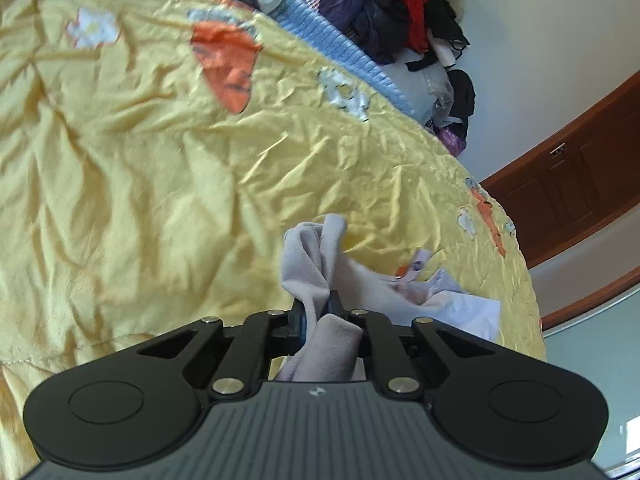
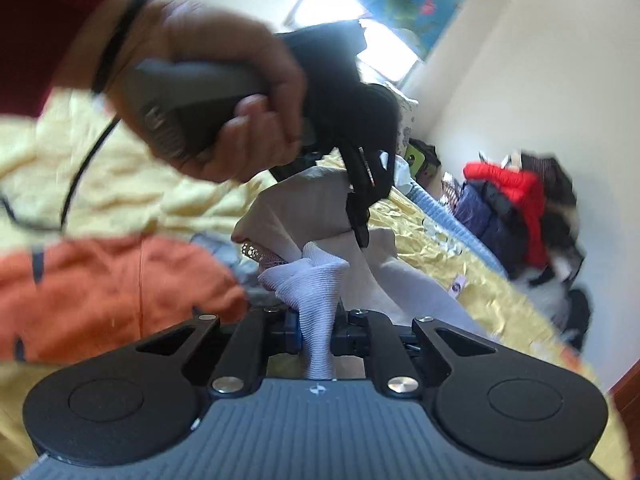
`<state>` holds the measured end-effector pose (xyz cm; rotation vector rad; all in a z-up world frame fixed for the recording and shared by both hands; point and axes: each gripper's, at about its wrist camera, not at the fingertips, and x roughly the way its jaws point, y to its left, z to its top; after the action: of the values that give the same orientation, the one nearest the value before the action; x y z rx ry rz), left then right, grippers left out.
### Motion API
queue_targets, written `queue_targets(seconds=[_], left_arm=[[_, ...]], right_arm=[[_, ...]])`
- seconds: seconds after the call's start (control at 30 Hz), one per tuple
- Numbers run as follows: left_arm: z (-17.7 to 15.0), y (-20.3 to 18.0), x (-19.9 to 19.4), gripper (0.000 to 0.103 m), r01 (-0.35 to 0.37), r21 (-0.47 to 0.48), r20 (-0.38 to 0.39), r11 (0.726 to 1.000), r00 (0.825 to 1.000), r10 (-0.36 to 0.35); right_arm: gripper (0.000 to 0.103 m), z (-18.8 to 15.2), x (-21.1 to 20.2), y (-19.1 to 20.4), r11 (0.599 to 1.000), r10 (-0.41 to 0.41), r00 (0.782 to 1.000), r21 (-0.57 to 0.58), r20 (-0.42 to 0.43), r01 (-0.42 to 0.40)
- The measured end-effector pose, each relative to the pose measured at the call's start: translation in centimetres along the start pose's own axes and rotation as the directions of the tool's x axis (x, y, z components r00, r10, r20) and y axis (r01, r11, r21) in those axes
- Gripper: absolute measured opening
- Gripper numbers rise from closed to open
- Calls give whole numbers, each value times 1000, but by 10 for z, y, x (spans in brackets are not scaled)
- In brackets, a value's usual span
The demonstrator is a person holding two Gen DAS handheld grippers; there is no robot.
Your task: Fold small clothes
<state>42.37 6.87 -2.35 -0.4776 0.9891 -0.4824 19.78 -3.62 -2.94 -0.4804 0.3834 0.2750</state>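
Claws both clenched: left claw [image 1: 318, 312] on grey cloth [image 1: 312, 260], right claw [image 2: 318, 330] on ribbed white sock [image 2: 316, 300]; tips hidden.

yellow quilt [image 1: 160, 168] | heap of dark and red coats [image 1: 384, 4] by wall | wooden door [image 1: 580, 184]

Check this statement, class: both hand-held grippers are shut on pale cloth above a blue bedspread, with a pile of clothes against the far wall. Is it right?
One detail is wrong: the bedspread is yellow, not blue, as the left wrist view shows. The rest stands: the left hand-held gripper and right hand-held gripper are each shut on pale cloth, with a pile of clothes by the far wall.
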Motion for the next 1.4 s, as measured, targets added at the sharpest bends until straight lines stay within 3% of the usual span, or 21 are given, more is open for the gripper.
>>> queue_targets(seconds=[0.13, 0.23, 0.47, 0.6, 0.8, 0.97, 1.03, 1.17, 1.2, 1.27, 1.33, 1.4], left_arm=[[3, -45, -20, 9, -24, 46, 53, 999, 998, 21], [4, -82, -25, 9, -39, 69, 88, 997, 996, 33], [-10, -158, -4, 9, -50, 146, 99, 988, 994, 36], [-25, -193, 23, 9, -64, 208, 72, 976, 996, 50], [-46, -235, 67, 9, -74, 279, 34, 957, 997, 67], [-60, -254, 100, 9, -89, 317, 3, 944, 996, 93], [-64, -258, 110, 9, -88, 324, -11, 942, 995, 97], [-72, -267, 133, 11, -86, 341, -82, 936, 989, 120], [-75, -271, 136, 16, -89, 359, -96, 929, 987, 132], [-77, -280, 140, 36, -108, 390, -114, 915, 980, 164], [-78, -287, 134, 79, -111, 420, -92, 901, 982, 164], [-78, -295, 121, 86, -136, 458, -13, 878, 987, 159]], right_arm=[[13, -2, -23, -43, 983, 6, 998, 182, 59, -17], [13, -11, -36, -76, 942, 6, 997, 334, 83, -33], [13, -56, -60, -137, 776, -3, 995, 628, 99, -61], [13, -83, -64, -151, 704, -22, 996, 709, 90, -49], [13, -120, -63, -175, 545, -27, 997, 837, 78, -50], [14, -147, -60, -186, 468, -19, 998, 883, 57, -41], [15, -158, -60, -191, 420, -4, 998, 906, 59, -52], [16, -171, -60, -196, 357, 24, 998, 932, 56, -61], [16, -173, -60, -197, 345, 28, 998, 937, 57, -63], [21, -179, -58, -199, 307, 44, 997, 949, 63, -74], [24, -182, -57, -201, 285, 57, 997, 956, 57, -71], [31, -183, -56, -202, 278, 67, 996, 958, 57, -73]])
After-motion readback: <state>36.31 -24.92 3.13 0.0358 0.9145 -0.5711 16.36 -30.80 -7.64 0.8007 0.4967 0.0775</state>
